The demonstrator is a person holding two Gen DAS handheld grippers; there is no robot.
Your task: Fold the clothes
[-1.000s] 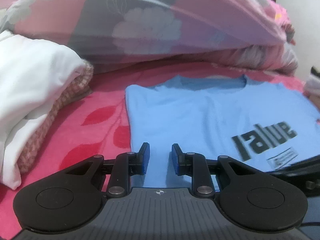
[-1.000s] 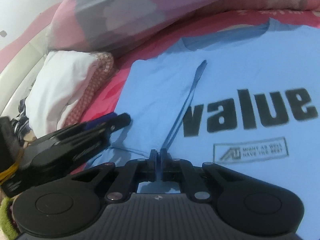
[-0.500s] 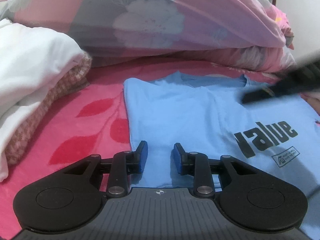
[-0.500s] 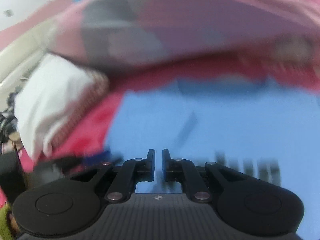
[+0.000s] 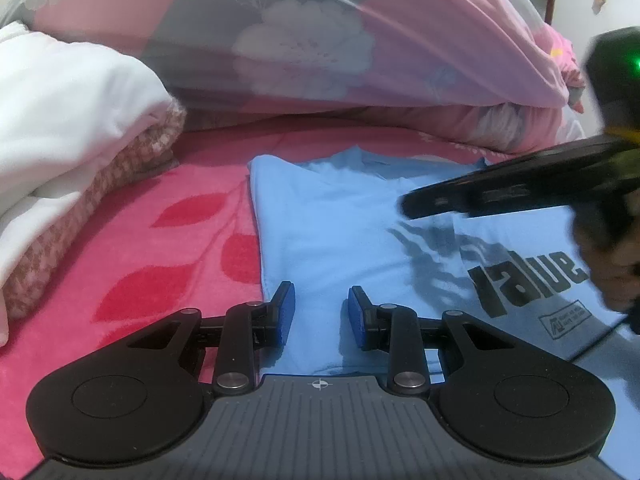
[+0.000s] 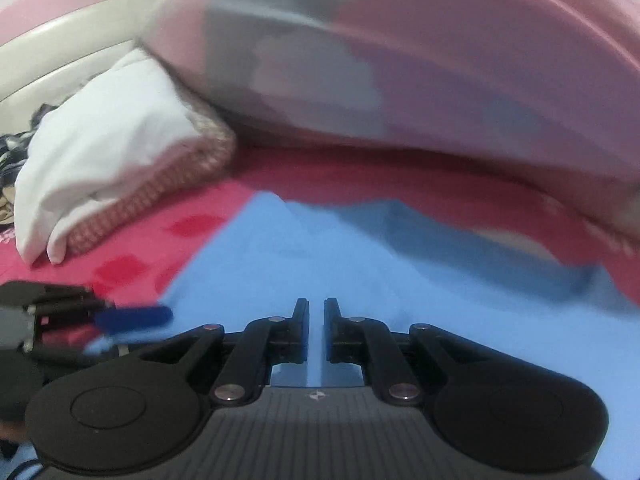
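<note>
T-shirt [image 5: 352, 216] is spread flat on the bed [image 5: 168, 240], left side folded in; the left claw [image 5: 318, 312] is held open above it, the right claw [image 6: 316, 330] slightly parted, gripping nothing

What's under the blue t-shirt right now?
The blue t-shirt lies flat on the pink leaf-print blanket, visible along its left edge. Anything beneath the shirt itself is covered.

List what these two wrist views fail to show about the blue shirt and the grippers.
- Blue T-shirt: hem and right side cut off by the left wrist view's edge; the left gripper body hides the hem.
- Small print under "value": too small to read.
- Right wrist view: motion blur smears the shirt; the print is not visible.
- Right gripper: narrow gap; whether it pinches fabric cannot be told.
</note>
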